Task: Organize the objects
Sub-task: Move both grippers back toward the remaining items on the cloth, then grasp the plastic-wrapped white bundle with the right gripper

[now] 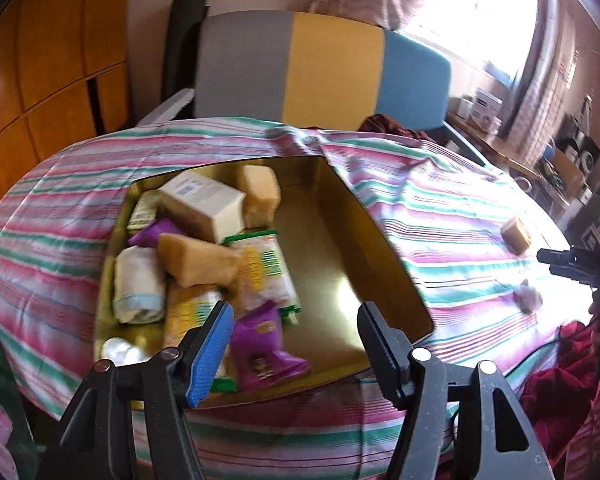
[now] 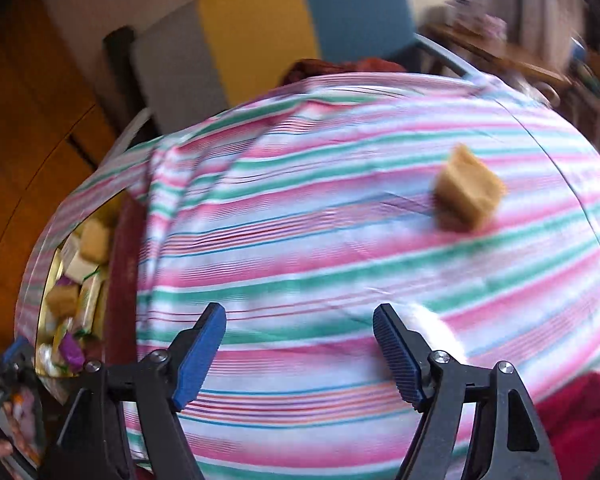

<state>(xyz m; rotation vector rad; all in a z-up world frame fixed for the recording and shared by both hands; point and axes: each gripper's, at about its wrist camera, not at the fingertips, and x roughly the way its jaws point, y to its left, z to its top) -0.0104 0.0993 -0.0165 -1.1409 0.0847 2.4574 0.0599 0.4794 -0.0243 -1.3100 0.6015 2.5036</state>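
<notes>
A gold metal tin point(image 1: 332, 240) sits on the striped cloth, its left half filled with sponges, a cream box, wrapped packets and a purple packet point(image 1: 260, 344). My left gripper point(image 1: 296, 320) is open and empty above the tin's near edge. A tan sponge point(image 2: 466, 190) lies alone on the cloth; it also shows in the left wrist view point(image 1: 517, 233). A small pale crumpled item point(image 1: 529, 298) lies nearer on the cloth. My right gripper point(image 2: 300, 324) is open and empty, well short of the sponge. The tin point(image 2: 44, 280) shows at the far left of the right wrist view.
A chair with grey, yellow and blue back panels point(image 1: 320, 68) stands behind the table. Wooden cabinets point(image 1: 40, 60) are at the left. A cluttered side table point(image 1: 500, 128) is at the right by the window. Red cloth point(image 2: 580, 420) lies at the near right edge.
</notes>
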